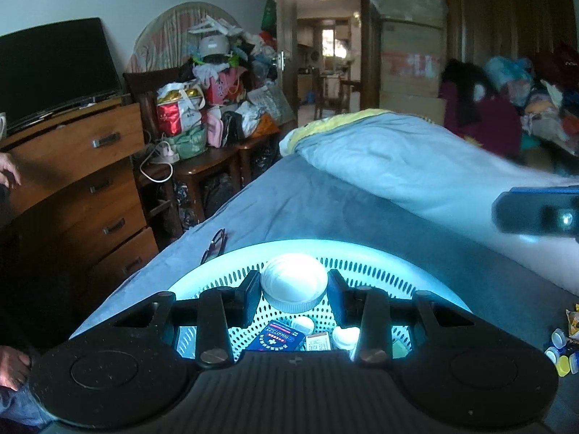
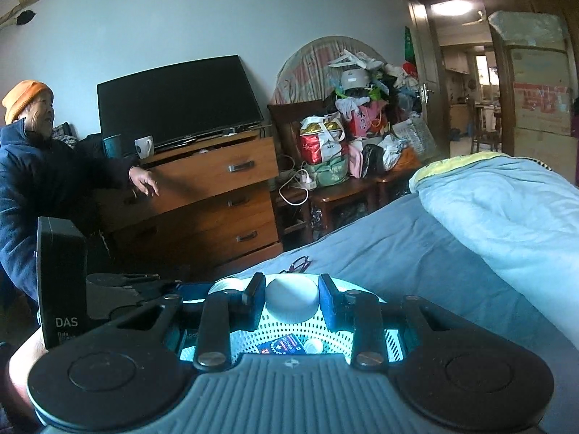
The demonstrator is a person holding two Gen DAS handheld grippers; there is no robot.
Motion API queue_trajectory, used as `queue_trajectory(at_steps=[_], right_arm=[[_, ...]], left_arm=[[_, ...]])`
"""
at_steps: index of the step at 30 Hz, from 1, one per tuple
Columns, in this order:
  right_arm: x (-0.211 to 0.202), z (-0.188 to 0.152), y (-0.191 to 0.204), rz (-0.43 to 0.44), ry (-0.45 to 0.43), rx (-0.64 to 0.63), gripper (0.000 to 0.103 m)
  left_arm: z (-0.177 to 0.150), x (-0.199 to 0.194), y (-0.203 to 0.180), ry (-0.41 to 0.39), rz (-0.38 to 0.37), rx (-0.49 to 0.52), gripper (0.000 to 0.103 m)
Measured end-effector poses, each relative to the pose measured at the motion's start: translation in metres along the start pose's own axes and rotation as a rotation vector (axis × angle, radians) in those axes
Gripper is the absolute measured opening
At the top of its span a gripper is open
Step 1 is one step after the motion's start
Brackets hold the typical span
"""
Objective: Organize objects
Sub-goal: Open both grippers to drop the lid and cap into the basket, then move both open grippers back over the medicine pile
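In the left wrist view my left gripper (image 1: 294, 287) is shut on a white jar with a ribbed lid (image 1: 294, 282), held just over a pale perforated basket (image 1: 362, 253) on the bed. In the basket lie a blue medicine box (image 1: 278, 338), a small carton (image 1: 318, 343) and small white containers (image 1: 345, 336). In the right wrist view my right gripper (image 2: 291, 291) is shut on a white round-topped container (image 2: 291, 302) above the same basket (image 2: 325, 332). The left gripper's body (image 2: 119, 289) shows close on the left. The right gripper (image 1: 539, 213) hovers at the far right.
Dark-framed glasses (image 1: 217, 242) lie on the blue bedsheet beyond the basket. A folded blue quilt (image 1: 398, 152) covers the bed's right side. Small bottles and caps (image 1: 561, 352) sit at the right. A seated person (image 2: 32, 181) rests a hand on the wooden dresser (image 2: 217, 188).
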State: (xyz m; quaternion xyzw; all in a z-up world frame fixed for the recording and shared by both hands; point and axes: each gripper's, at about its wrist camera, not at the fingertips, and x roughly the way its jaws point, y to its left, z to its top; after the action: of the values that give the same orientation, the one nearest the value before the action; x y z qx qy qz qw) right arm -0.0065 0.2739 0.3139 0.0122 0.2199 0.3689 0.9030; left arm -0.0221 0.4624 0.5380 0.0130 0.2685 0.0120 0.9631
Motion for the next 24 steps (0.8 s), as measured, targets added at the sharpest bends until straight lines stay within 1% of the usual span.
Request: queue_trajectory(at_steps=[6, 7, 8, 9, 10, 11, 13, 15, 16, 17, 18, 19, 21, 22, 23, 24], right_arm=[[0.007, -0.008, -0.003, 0.004, 0.015, 0.009, 0.035], [0.008, -0.009, -0.004, 0.003, 0.015, 0.009, 0.040], [0.008, -0.009, -0.004, 0.006, 0.013, 0.009, 0.056], [0.008, -0.010, -0.006, -0.003, 0.001, 0.010, 0.066], [0.005, -0.011, -0.009, -0.017, -0.018, 0.011, 0.081], [-0.002, -0.013, -0.012, -0.030, -0.039, 0.015, 0.082], [-0.021, -0.018, -0.021, -0.063, -0.083, 0.037, 0.082], [-0.057, -0.033, -0.032, -0.102, -0.173, 0.056, 0.090], [-0.076, -0.044, -0.036, -0.135, -0.209, 0.052, 0.101], [-0.099, -0.059, -0.042, -0.190, -0.248, 0.047, 0.103], [-0.124, -0.079, -0.049, -0.255, -0.279, 0.046, 0.103], [-0.143, -0.099, -0.058, -0.310, -0.278, 0.052, 0.103], [-0.184, -0.149, -0.083, -0.433, -0.227, 0.108, 0.103], [-0.197, -0.170, -0.094, -0.481, -0.194, 0.138, 0.103], [-0.210, -0.196, -0.108, -0.542, -0.139, 0.173, 0.103], [-0.221, -0.224, -0.123, -0.600, -0.064, 0.215, 0.103]], left_arm=[[-0.004, 0.008, -0.001, 0.013, 0.005, 0.001, 0.041], [-0.004, 0.009, -0.002, 0.013, 0.009, 0.002, 0.043], [-0.004, 0.010, -0.003, 0.013, 0.013, 0.002, 0.052], [-0.004, 0.010, -0.003, 0.013, 0.016, 0.003, 0.057], [-0.003, 0.009, -0.005, 0.009, 0.020, 0.005, 0.069], [-0.003, 0.008, -0.007, 0.003, 0.024, 0.010, 0.078], [-0.001, 0.002, -0.016, -0.017, 0.035, 0.034, 0.080], [0.002, -0.012, -0.037, -0.058, 0.031, 0.068, 0.088], [0.001, -0.023, -0.052, -0.091, 0.013, 0.093, 0.100], [-0.003, -0.041, -0.076, -0.147, -0.014, 0.146, 0.103], [-0.008, -0.055, -0.096, -0.195, -0.023, 0.187, 0.103], [-0.014, -0.071, -0.122, -0.238, -0.033, 0.219, 0.103], [-0.034, -0.094, -0.172, -0.271, -0.076, 0.211, 0.103], [-0.050, -0.098, -0.193, -0.265, -0.116, 0.199, 0.103], [-0.067, -0.097, -0.215, -0.232, -0.186, 0.200, 0.103], [-0.083, -0.089, -0.233, -0.181, -0.261, 0.210, 0.103]])
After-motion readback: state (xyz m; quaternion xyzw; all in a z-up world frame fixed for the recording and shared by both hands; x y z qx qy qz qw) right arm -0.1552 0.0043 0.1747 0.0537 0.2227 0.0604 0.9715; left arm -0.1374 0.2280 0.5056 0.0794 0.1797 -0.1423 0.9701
